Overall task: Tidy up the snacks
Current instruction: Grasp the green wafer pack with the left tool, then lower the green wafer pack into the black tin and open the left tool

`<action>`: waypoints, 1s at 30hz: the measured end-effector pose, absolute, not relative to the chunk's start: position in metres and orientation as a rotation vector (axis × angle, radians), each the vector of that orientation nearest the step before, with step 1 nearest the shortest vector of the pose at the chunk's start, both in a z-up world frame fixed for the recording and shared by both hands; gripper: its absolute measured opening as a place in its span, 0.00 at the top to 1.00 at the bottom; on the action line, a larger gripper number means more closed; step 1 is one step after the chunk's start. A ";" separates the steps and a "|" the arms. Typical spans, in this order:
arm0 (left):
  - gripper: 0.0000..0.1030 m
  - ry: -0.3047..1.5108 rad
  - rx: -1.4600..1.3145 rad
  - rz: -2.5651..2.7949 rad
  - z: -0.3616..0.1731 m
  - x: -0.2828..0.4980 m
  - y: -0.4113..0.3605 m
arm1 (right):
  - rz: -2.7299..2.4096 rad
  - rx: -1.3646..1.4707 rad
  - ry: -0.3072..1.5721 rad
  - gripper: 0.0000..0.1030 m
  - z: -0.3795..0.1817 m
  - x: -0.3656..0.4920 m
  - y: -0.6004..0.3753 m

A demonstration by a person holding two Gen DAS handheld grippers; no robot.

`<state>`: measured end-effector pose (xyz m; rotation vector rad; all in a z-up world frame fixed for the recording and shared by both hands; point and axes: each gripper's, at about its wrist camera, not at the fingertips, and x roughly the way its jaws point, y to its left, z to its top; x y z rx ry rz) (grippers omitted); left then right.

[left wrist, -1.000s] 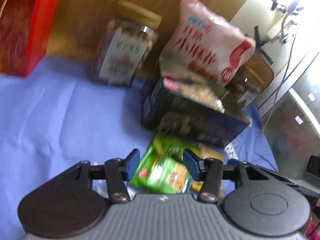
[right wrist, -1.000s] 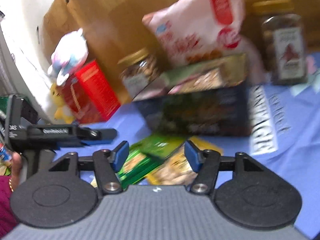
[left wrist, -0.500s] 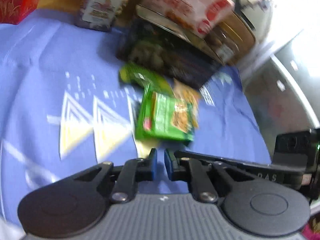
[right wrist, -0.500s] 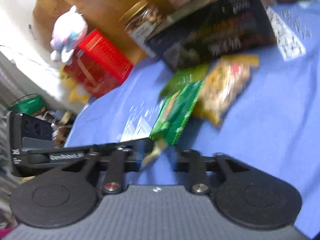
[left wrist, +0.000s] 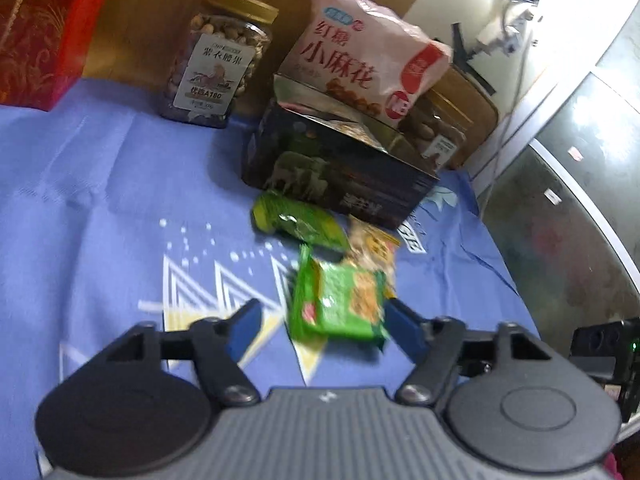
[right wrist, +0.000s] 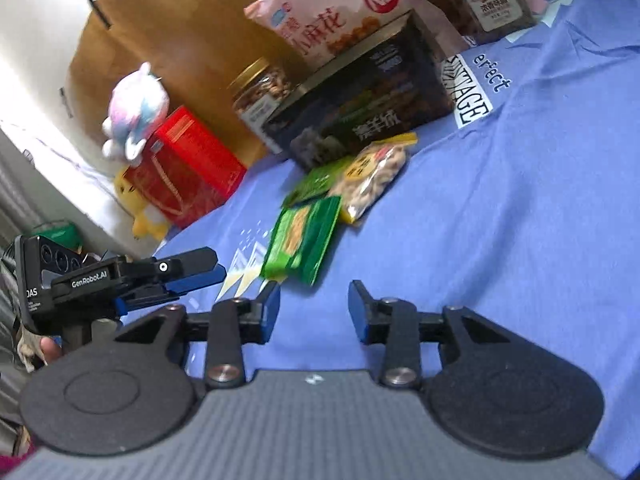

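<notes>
The left gripper has just opened wide, its jaws flanking the green packet on the cloth without pinching. The right gripper has just been opening, empty. The left should advance, centre, then close.

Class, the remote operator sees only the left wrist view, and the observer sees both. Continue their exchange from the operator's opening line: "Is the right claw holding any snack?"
Observer: No. The right claw is open, its jaws have just been opening, and only the blue cloth shows between them.
Operator: What is on top of the red box? My view cuts it off.
Observer: A pink-and-blue plush toy sits on it.
Operator: The yellow packet is a blur here. What is in it?
Observer: It has a clear front, and pale nuts show through it.
</notes>
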<state>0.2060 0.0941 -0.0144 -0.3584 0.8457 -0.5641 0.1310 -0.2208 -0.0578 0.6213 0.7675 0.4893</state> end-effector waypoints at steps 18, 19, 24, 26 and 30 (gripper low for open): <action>0.63 0.876 -0.394 -0.642 -0.010 0.194 0.081 | 0.662 0.672 0.819 0.77 -0.046 0.156 -0.208; 0.63 0.847 -0.378 -0.640 0.002 0.198 0.079 | 0.669 0.668 0.806 0.77 -0.039 0.159 -0.209; 0.63 0.746 -0.312 -0.653 0.052 0.244 0.061 | 0.660 0.581 0.670 0.77 0.012 0.190 -0.215; 0.62 0.726 -0.290 -0.649 0.060 0.267 0.050 | 0.631 0.540 0.618 0.77 0.026 0.209 -0.218; 0.62 0.731 -0.272 -0.591 0.056 0.317 0.031 | 0.564 0.482 0.613 0.77 0.026 0.260 -0.219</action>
